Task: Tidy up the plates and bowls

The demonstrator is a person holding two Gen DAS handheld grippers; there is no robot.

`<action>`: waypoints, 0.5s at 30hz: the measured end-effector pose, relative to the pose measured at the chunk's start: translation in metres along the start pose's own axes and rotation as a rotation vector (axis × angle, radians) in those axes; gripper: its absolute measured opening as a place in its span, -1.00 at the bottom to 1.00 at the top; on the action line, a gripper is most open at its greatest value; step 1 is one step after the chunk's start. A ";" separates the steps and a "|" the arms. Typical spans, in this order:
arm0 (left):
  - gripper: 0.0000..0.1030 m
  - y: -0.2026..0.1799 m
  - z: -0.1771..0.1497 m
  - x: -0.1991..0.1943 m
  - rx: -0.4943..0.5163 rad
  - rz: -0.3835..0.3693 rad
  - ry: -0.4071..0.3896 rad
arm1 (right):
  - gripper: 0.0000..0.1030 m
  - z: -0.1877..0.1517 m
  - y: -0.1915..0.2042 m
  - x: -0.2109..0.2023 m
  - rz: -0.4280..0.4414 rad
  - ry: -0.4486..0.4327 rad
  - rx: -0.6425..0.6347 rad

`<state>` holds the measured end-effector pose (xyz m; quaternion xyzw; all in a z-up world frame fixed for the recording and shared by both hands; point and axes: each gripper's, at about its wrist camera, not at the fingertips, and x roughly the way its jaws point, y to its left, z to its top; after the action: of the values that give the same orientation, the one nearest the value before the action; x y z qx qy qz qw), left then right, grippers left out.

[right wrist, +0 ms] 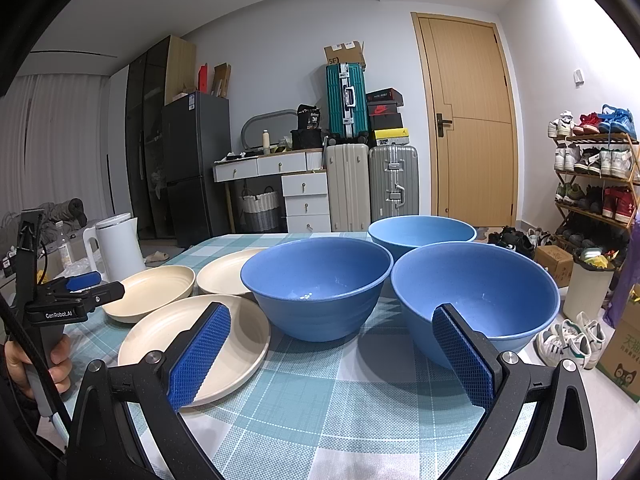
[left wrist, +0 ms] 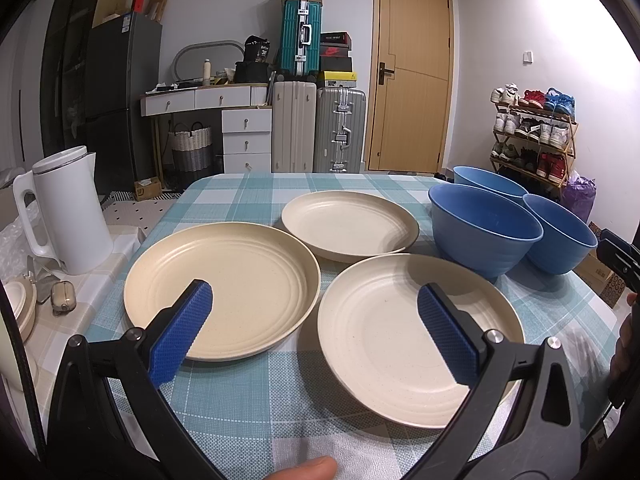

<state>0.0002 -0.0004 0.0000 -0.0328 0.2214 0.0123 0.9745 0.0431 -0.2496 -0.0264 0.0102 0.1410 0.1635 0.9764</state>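
Plates and bowls sit spread out on our desk (left wrist: pixel 248 400), which wears a teal checked cloth. We count three cream plates: the left plate (left wrist: pixel 222 290), the far plate (left wrist: pixel 350 224) behind it, and the near plate (left wrist: pixel 416 336) toward the right. The left and near plates lie just beside each other, their rims close but apart. To the right stand three blue bowls, all upright: the middle bowl (right wrist: pixel 316 286), the right bowl (right wrist: pixel 476 300) just beside it, and the back bowl (right wrist: pixel 422 234) behind the two. None of the dishes is stacked.

Our left gripper (left wrist: pixel 316 332) hovers above the near edge of the desk with its blue-padded fingers spread wide, holding nothing; one pad shows in front of the left plate, the other in front of the near plate. Our right gripper (right wrist: pixel 334 354) is likewise spread wide and empty, one pad in front of the near plate, the other in front of the right bowl. In the right wrist view we see a hand (right wrist: pixel 36 364) gripping the left tool's handle. A white kettle (left wrist: pixel 64 212) stands off to the left on a neighbouring surface.
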 end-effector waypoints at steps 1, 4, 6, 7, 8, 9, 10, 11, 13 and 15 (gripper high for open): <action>0.99 0.000 0.000 0.000 0.000 0.001 -0.001 | 1.00 0.000 0.000 0.000 0.001 0.002 0.000; 0.99 0.000 0.000 0.000 -0.001 0.000 -0.002 | 1.00 0.001 0.001 0.001 0.000 0.006 0.003; 0.99 0.000 0.000 0.000 -0.003 0.001 -0.001 | 1.00 0.000 -0.001 0.001 0.003 0.008 0.005; 0.99 0.000 0.000 0.000 -0.004 0.001 0.000 | 1.00 0.000 -0.001 0.001 0.002 0.008 0.005; 0.99 0.000 0.000 0.000 -0.008 0.000 0.002 | 1.00 0.000 -0.001 0.001 0.003 0.009 0.006; 0.99 0.002 0.001 -0.001 -0.012 0.000 0.004 | 1.00 0.000 0.000 0.001 0.000 0.012 0.006; 0.99 0.002 0.002 -0.001 -0.015 -0.001 0.004 | 1.00 -0.001 0.000 0.002 -0.001 0.014 0.005; 0.99 0.003 0.001 -0.002 -0.019 -0.002 0.005 | 1.00 -0.003 -0.001 0.005 0.000 0.016 0.004; 0.99 0.003 -0.001 -0.002 -0.022 -0.002 0.006 | 1.00 -0.005 0.001 0.007 0.000 0.024 0.002; 0.99 0.003 -0.001 -0.002 -0.020 -0.003 0.004 | 1.00 -0.005 0.000 0.008 -0.004 0.027 0.003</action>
<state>-0.0022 0.0029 -0.0001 -0.0429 0.2231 0.0131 0.9738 0.0485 -0.2469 -0.0332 0.0094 0.1544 0.1617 0.9746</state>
